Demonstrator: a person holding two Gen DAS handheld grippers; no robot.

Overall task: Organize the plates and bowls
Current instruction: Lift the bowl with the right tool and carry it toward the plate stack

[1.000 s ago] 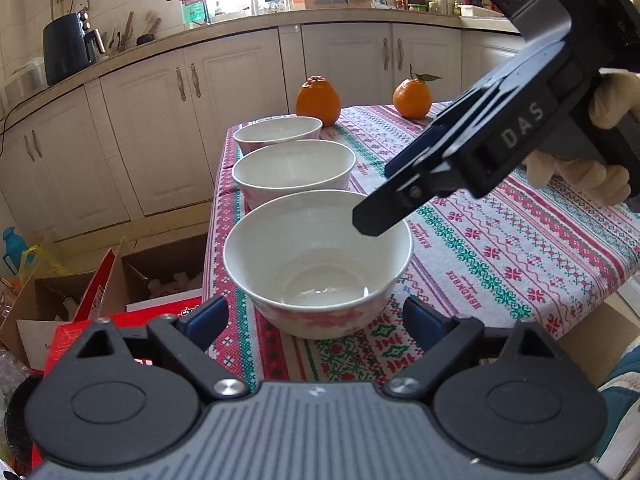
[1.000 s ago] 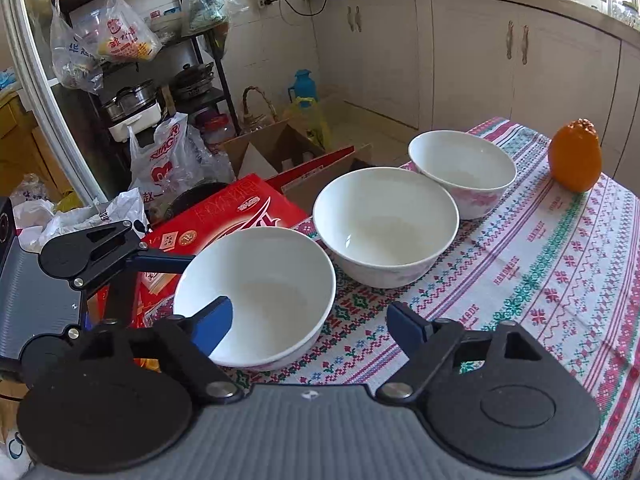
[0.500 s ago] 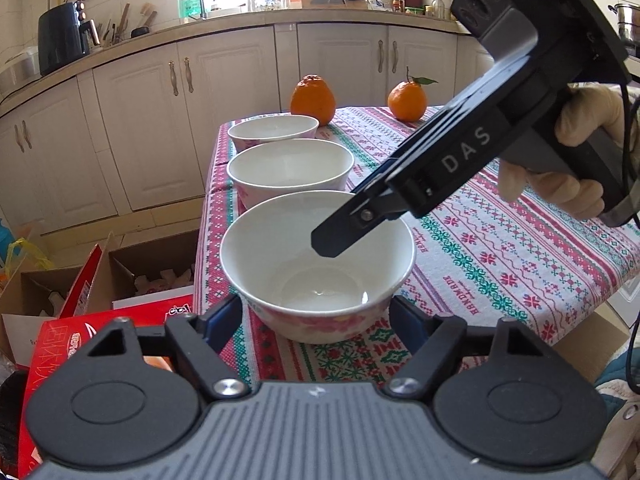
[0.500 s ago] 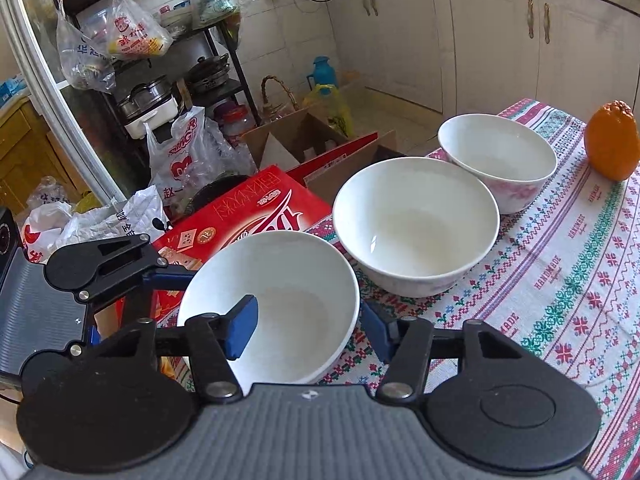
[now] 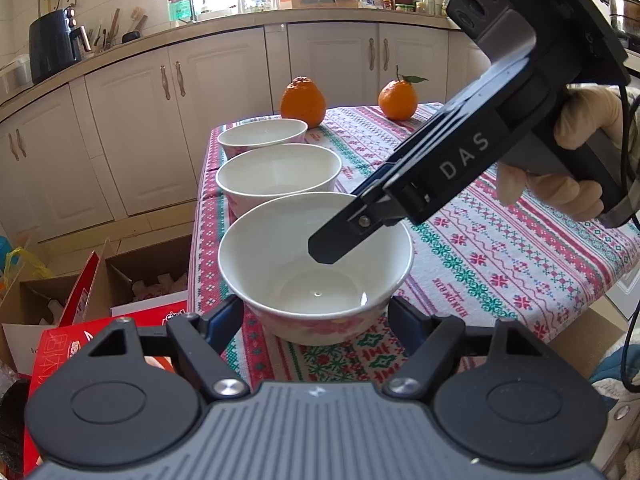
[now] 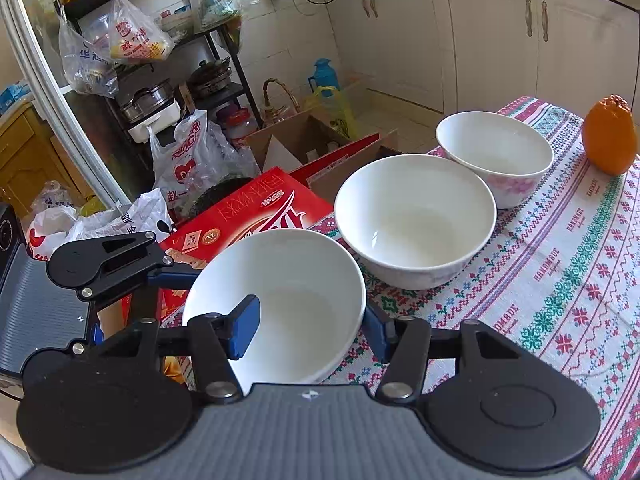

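Three white bowls stand in a row along the table's left edge. The near bowl (image 5: 316,268) (image 6: 280,304) sits between the open fingers of my left gripper (image 5: 314,316), which flank its base. My right gripper (image 6: 308,324) straddles the near bowl's rim, one finger (image 6: 244,328) inside the bowl and one outside; the jaws have narrowed, and I cannot tell whether they touch the wall. It shows from the side in the left wrist view (image 5: 340,240). The middle bowl (image 5: 278,178) (image 6: 416,220) and far bowl (image 5: 262,136) (image 6: 496,156) stand untouched.
Two oranges (image 5: 302,100) (image 5: 398,98) sit at the far end of the patterned tablecloth (image 5: 500,248). A red box (image 6: 248,216) and open cardboard boxes (image 5: 136,276) lie on the floor left of the table. Kitchen cabinets (image 5: 224,92) stand behind.
My right gripper has moved down over the near bowl's rim and its jaws have narrowed around the wall. My left gripper has moved closer, its fingers now beside the bowl's base.
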